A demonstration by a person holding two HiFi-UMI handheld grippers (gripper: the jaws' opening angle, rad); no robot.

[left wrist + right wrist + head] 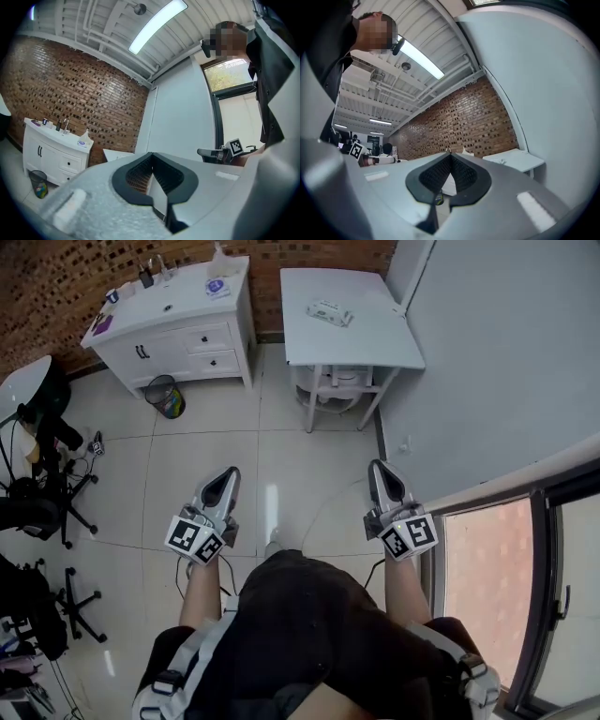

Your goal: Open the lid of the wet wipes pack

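Observation:
The wet wipes pack (329, 312) lies flat on a small white table (375, 343) far ahead of me, near the wall. Both grippers are held out level over the tiled floor, well short of that table. My left gripper (228, 480) has its jaws shut with nothing between them, and so does my right gripper (382, 473). In the left gripper view the closed tips (151, 154) point toward the table's edge (115, 154). In the right gripper view the shut tips (450, 154) face the brick wall, with the table (515, 159) to the right.
A white drawer cabinet (178, 329) with small items on top stands left of the table, a waste bin (165, 396) in front of it. Black tripods and chairs (37, 474) crowd the left side. A grey wall and a window frame (525, 549) run along the right.

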